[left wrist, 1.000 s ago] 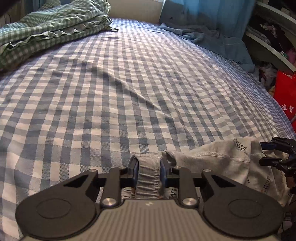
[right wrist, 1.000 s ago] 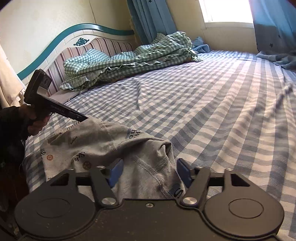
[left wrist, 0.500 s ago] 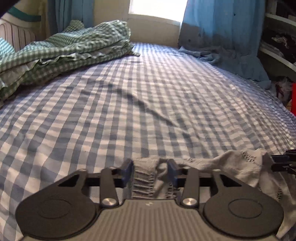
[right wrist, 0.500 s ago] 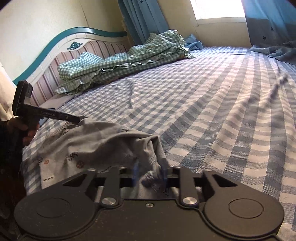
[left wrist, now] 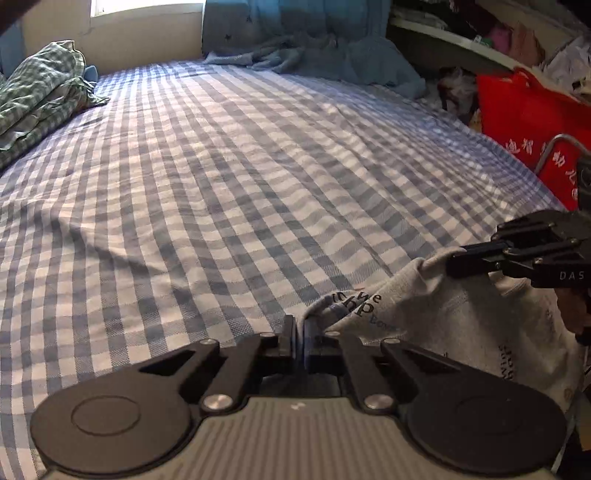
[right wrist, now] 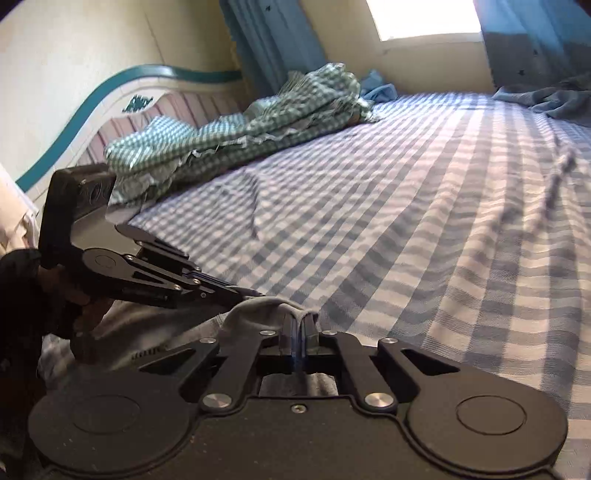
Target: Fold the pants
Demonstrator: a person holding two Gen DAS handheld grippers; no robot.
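Grey pants (left wrist: pixel 461 317) bunched at the near edge of the bed, on the blue-and-white checked sheet (left wrist: pixel 240 192). Both grippers on the same bit of garment, close together.

Left gripper (left wrist: pixel 300 334): jaws pressed together, pinching a fold of the grey cloth right at the tips. Seen from the right wrist view too, coming in from the left side (right wrist: pixel 255 293), tips buried in the hem.

Right gripper (right wrist: pixel 298 332): jaws clamped tight on a raised ridge of the pants (right wrist: pixel 258 310), blue pads barely showing between the fingers. From the left view, same gripper (left wrist: pixel 452 264) reaching in from the right, nipping a peak of fabric lifted off the sheet.

Writing-wise: dark print on the pants next to the left tips, something like "Sh…p" with smaller letters above and below, too curled over to read properly. More small print running sideways lower down on the cloth, unreadable. "DAS" in pale letters on the right gripper's black body, cut off by the frame edge. Red bag (left wrist: pixel 524 125) off the right side of the bed with white Chinese characters, too blurry to make out.

Elsewhere: green checked quilt (right wrist: pixel 240 133) heaped by the headboard (right wrist: pixel 92 110), blue curtains (left wrist: pixel 295 29) pooling onto the far end of the bed, bright window (right wrist: pixel 424 18) behind.
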